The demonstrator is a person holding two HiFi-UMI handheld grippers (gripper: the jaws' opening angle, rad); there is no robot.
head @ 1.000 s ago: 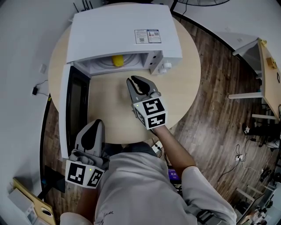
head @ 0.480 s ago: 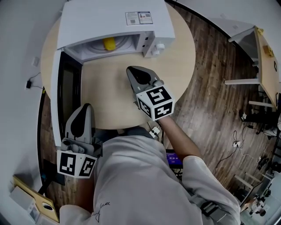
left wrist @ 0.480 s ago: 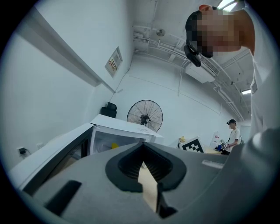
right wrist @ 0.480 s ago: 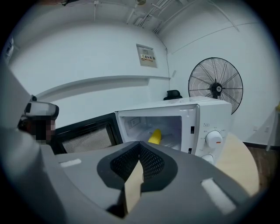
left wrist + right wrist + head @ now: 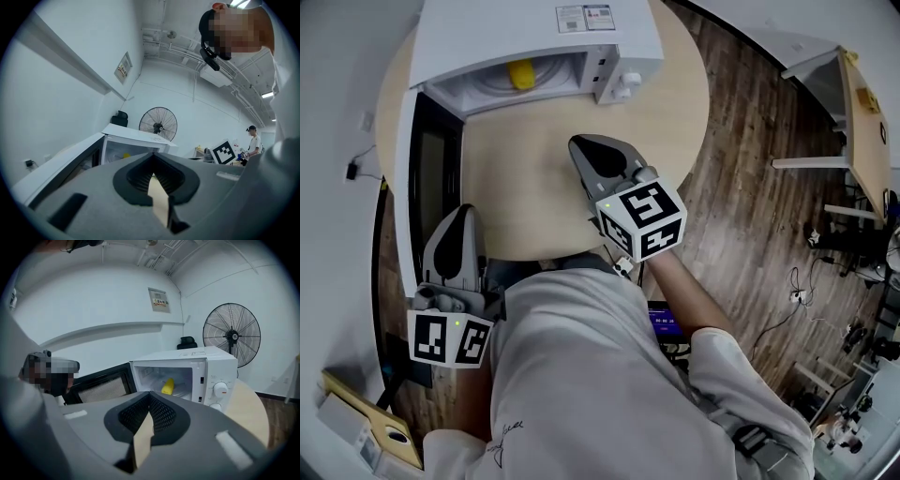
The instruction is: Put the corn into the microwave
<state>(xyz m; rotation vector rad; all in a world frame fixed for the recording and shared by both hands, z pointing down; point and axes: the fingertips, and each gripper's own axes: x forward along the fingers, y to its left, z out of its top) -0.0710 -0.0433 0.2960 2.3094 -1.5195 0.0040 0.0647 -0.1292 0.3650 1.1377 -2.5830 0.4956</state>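
The yellow corn cob is lying inside the white microwave, the left claw and right claw are hovering closed, empty, likely before pushing its dark-windowed door shut.

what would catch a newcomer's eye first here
The white microwave stands at the far edge of the round wooden table, its dark door swung wide to the left, and a yellow corn cob lies inside. Nearer, the grey right gripper points at it over the tabletop, jaws shut and empty.
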